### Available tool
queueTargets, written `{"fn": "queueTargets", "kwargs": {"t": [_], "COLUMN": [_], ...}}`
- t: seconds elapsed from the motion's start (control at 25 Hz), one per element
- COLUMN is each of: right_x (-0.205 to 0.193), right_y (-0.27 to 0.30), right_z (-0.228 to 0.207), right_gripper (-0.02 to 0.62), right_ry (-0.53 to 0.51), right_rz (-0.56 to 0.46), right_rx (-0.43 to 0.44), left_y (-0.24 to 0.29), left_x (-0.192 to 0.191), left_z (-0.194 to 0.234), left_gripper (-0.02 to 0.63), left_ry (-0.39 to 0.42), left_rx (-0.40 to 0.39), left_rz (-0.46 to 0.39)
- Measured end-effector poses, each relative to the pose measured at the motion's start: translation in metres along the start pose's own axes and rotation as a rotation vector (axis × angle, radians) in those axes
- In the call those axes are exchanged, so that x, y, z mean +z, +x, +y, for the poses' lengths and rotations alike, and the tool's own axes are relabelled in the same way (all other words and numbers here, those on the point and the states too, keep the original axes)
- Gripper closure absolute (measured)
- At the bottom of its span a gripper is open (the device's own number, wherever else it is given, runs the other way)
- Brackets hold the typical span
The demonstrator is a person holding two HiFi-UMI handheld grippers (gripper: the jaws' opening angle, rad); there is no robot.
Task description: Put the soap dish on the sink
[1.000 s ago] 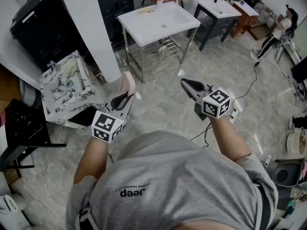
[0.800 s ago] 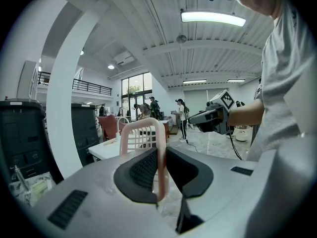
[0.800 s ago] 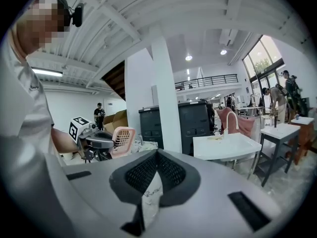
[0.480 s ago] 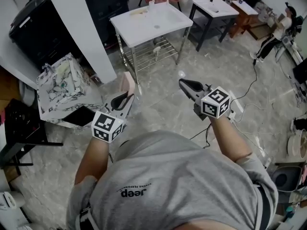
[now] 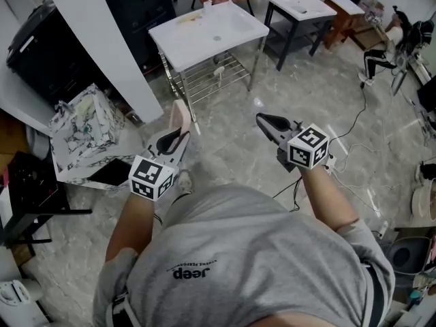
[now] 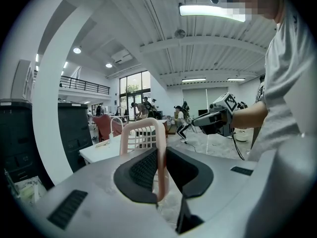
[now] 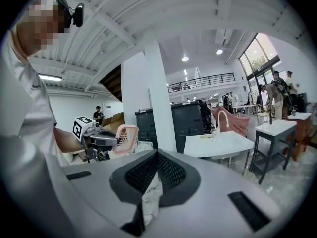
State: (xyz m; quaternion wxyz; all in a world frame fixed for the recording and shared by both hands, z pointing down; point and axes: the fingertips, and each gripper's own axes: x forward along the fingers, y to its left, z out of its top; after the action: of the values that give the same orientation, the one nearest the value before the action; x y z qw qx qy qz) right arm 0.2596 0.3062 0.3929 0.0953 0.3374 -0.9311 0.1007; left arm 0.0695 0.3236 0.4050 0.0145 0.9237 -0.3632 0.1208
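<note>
A pink slatted soap dish stands on edge between the jaws of my left gripper, which is shut on it. In the left gripper view the soap dish rises above the pads, and my left gripper points at the white sink. The sink, on a metal frame with a white tap, stands ahead across the floor. My right gripper is held level beside the left, jaws shut and empty. In the right gripper view my right gripper points toward the sink, with the soap dish at left.
A white pillar and a black cabinet stand left of the sink. A marble-patterned box sits on the floor at left. A dark table with a second basin stands right of the sink. Cables trail over the floor.
Both grippers have been carried across the floor toward the sink, side by side. The sink has slid left in the head view. The left grip on the soap dish is unchanged.
</note>
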Motion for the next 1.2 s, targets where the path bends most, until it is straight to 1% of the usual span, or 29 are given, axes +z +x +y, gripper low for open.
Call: {"fn": "queueTargets", "kwargs": {"t": [0.16, 0.28, 0.48, 0.72, 0.84, 1.04, 1.2], "right_x": [0.004, 0.007, 0.022, 0.071, 0.091, 0.108, 0.111], "right_y": [0.018, 0.049, 0.135, 0.267, 0.326, 0.386, 0.416], "right_z": [-0.019, -0.036, -0.067, -0.102, -0.117, -0.147, -0.172], "right_gripper": [0.545, 0.545, 0.545, 0.545, 0.545, 0.545, 0.545], "right_ry": [0.005, 0.016, 0.025, 0.023, 0.021, 0.022, 0.040], "right_rz": [0.007, 0.014, 0.030, 0.027, 0.028, 0.036, 0.057], "right_rx": [-0.025, -0.048, -0.072, -0.085, -0.090, -0.120, -0.138], "left_y": [0.018, 0.033, 0.061, 0.097, 0.113, 0.142, 0.164], "left_x": [-0.002, -0.009, -0.021, -0.021, -0.019, -0.013, -0.011], "left_z": [0.027, 0.061, 0.149, 0.272, 0.326, 0.394, 0.431], "left_gripper": [0.549, 0.549, 0.549, 0.549, 0.549, 0.549, 0.549], "left_ry": [-0.004, -0.010, -0.001, 0.033, 0.048, 0.058, 0.054], "left_rx": [-0.021, -0.043, -0.070, -0.145, -0.176, -0.217, -0.233], "left_rz": [-0.002, -0.005, -0.014, 0.002, 0.001, -0.014, -0.017]}}
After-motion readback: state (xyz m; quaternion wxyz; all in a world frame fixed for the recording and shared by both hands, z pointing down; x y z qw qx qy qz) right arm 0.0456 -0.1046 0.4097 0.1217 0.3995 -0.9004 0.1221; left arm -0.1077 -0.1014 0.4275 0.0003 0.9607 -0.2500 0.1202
